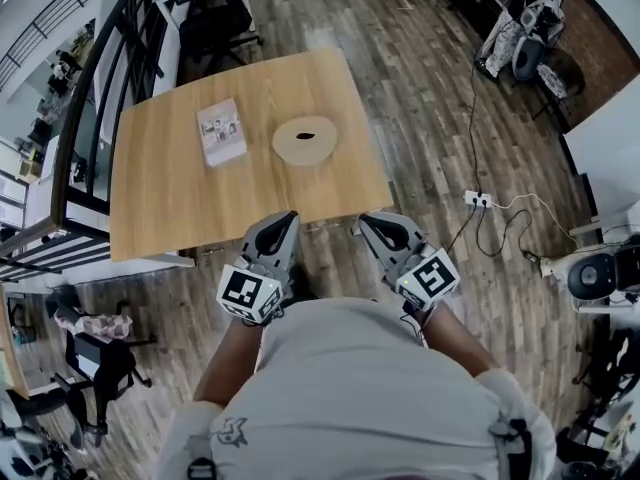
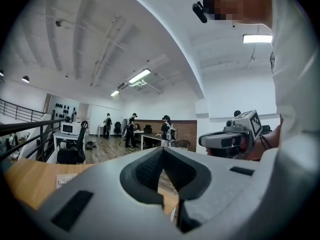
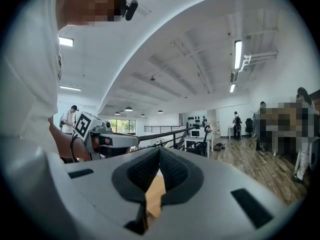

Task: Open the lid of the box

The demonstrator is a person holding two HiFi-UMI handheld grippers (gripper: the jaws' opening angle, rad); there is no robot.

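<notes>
From the head view alone: box (image 1: 222,131) lying flat on the table (image 1: 160,198), with a round tan disc (image 1: 305,140) just to its right, apart from it. Left gripper (image 1: 288,218) and right gripper (image 1: 366,222) level at the near edge, well short of both. In each gripper view: jaws pressed together, nothing between. Left gripper view only: a sliver of the box, and distant people (image 2: 131,130). Right gripper view only: a railing (image 3: 165,136).

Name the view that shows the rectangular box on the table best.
Head view: the box is seen whole from above, lying on the table. The left gripper view catches only a pale sliver of it, low on the left; the right gripper view shows none of it.
</notes>
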